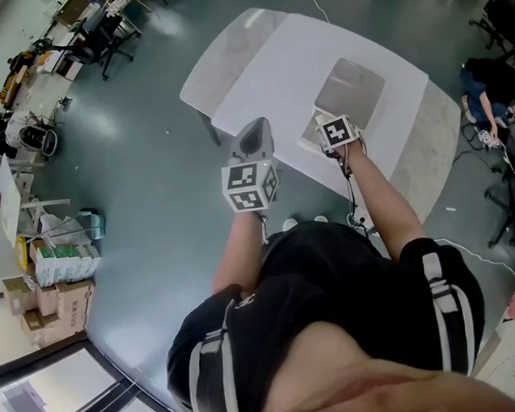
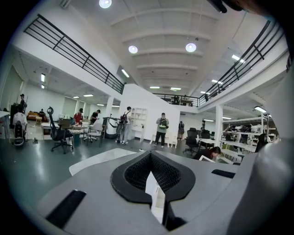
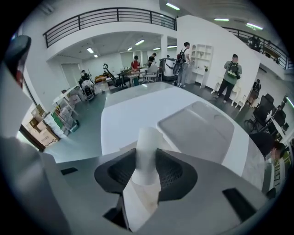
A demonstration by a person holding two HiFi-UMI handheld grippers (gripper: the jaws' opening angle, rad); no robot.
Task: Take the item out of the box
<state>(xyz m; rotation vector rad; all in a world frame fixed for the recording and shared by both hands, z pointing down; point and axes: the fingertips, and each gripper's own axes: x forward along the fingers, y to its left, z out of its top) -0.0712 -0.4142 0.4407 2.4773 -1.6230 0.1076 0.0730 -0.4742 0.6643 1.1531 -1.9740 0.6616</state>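
My right gripper is shut on a white cylinder that stands upright between its dark pads, raised above the white table. In the head view this gripper hangs over the table's near edge, above the corner of a low white box. A translucent plastic container lies on the table just beyond it. My left gripper is off the table's left edge, pointing almost level, its jaws together and holding nothing.
The table ends close in front of the person. Grey floor surrounds it. Cardboard boxes stand at the far left, office chairs and a seated person at the right. Several people stand far off.
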